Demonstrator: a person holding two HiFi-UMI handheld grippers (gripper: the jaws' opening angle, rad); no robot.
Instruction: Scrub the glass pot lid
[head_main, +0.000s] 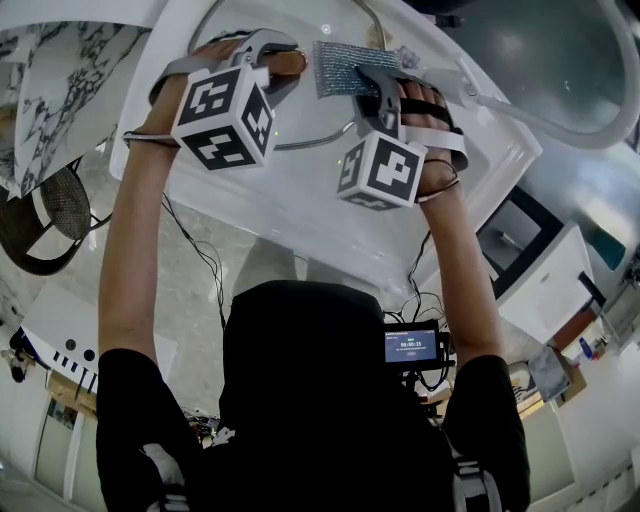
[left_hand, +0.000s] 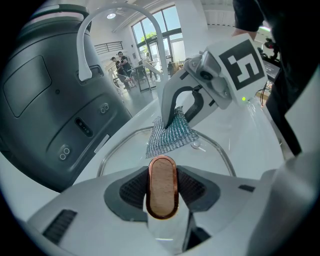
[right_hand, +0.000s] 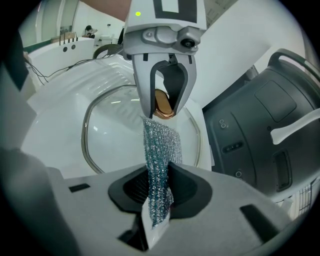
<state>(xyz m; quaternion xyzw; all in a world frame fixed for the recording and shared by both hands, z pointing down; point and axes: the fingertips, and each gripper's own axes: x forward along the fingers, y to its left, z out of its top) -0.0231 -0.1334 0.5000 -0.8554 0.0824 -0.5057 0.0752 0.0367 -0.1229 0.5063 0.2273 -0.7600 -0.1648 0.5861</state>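
The glass pot lid (head_main: 310, 142) lies on a white ribbed board (head_main: 300, 215), and its metal rim (left_hand: 116, 148) curves in front of both grippers. My left gripper (head_main: 283, 62) is shut on the lid's wooden, copper-edged knob (left_hand: 161, 186), which also shows in the right gripper view (right_hand: 163, 106). From the other side my right gripper (head_main: 374, 76) is shut on a silvery mesh scrub cloth (right_hand: 160, 165). The cloth (left_hand: 171, 134) stretches from those jaws over the glass toward the knob. The two grippers face each other a short way apart.
A big dark grey appliance (left_hand: 55, 100) with a white curved handle (left_hand: 100, 30) stands right beside the lid, at the top right of the head view (head_main: 545, 60). Cables (head_main: 205, 255) hang below the board's near edge.
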